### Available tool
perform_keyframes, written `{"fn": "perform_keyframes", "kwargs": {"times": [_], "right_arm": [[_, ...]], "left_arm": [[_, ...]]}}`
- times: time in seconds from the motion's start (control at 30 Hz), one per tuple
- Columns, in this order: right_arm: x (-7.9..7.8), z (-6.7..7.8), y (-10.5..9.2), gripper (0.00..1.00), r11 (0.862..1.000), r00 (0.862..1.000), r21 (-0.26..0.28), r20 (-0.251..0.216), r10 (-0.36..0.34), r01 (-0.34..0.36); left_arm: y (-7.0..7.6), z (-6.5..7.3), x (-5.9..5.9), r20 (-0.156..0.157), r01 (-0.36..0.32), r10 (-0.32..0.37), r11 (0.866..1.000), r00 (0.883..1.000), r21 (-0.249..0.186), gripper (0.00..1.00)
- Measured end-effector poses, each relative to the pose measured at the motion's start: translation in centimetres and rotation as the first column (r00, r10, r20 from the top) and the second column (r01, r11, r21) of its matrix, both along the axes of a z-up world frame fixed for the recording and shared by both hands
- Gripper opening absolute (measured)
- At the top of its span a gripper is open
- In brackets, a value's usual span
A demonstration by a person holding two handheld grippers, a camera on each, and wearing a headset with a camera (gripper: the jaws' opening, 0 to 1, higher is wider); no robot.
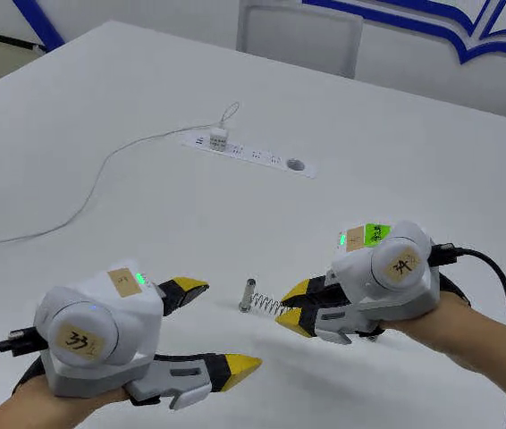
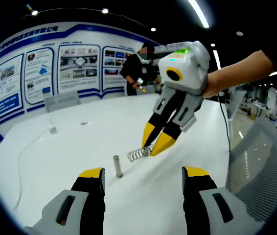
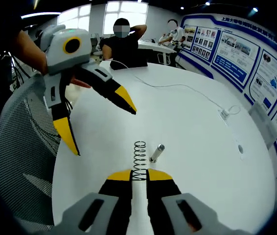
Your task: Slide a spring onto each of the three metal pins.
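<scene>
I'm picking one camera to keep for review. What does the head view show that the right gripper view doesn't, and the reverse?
Head view: the right gripper's white labelled body and a chair past the table. Right gripper view: people and wall posters. Both: the right gripper shut on the spring, the pin beside it, the open left gripper.

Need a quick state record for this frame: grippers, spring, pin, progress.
left gripper: open, holding nothing, over the table
right gripper: shut on one end of the spring
spring: held roughly level, free end beside the pin, not on it
pin: one in view, upright on table, bare
other: power strip with cable, farther back
</scene>
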State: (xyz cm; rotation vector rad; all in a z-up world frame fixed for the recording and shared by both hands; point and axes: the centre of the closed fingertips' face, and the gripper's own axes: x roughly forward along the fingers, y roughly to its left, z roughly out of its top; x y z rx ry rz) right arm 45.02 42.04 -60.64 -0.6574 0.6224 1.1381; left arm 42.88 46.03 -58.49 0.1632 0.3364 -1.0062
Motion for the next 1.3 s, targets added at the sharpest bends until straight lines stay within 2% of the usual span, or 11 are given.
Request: {"fn": "perform_keyframes", "kwargs": {"times": [0.13,0.23,0.43,0.53,0.63,0.8,0.97,1.3], "right_arm": [[-0.7,0.7,0.1,0.11,1.000,1.000,0.008,0.010,0.008,-0.008],[-1.1,1.0,0.2,0.11,1.000,1.000,0.011,0.015,0.016,-0.016],[-2.4,1.4,0.8,0.11,0.998,0.998,0.010,0.015,0.064,-0.064],[-3.1,1.7,1.1,0.11,0.995,0.995,0.004,0.018,0.098,-0.098],[-3.4,1.8,1.3,0.11,0.993,0.992,-0.005,0.022,0.122,-0.122],[-4.1,2.1,1.7,0.11,0.987,0.987,-0.014,0.027,0.161,-0.160],[-4.7,2.0,2.0,0.11,0.980,0.980,-0.033,0.033,0.198,-0.197],[-5.3,1.8,2.0,0.11,0.972,0.972,-0.059,0.032,0.231,-0.229]], "left_arm": [[-0.7,0.6,-0.1,0.038,0.067,-0.068,0.997,0.997,0.043,0.61],[-1.1,0.8,-0.2,0.044,0.085,-0.087,0.995,0.995,0.045,0.58],[-1.6,0.7,-0.8,0.034,0.147,-0.150,0.987,0.988,0.071,0.52],[-1.9,0.4,-1.4,0.035,0.204,-0.209,0.973,0.977,0.111,0.45],[-2.1,0.3,-1.7,0.039,0.231,-0.237,0.965,0.971,0.128,0.41],[-2.5,0.7,-2.0,0.042,0.256,-0.263,0.959,0.964,0.118,0.32],[-2.7,0.6,-2.3,0.049,0.282,-0.291,0.948,0.955,0.147,0.26],[-2.6,0.6,-2.5,0.033,0.294,-0.303,0.943,0.953,0.157,0.17]]}}
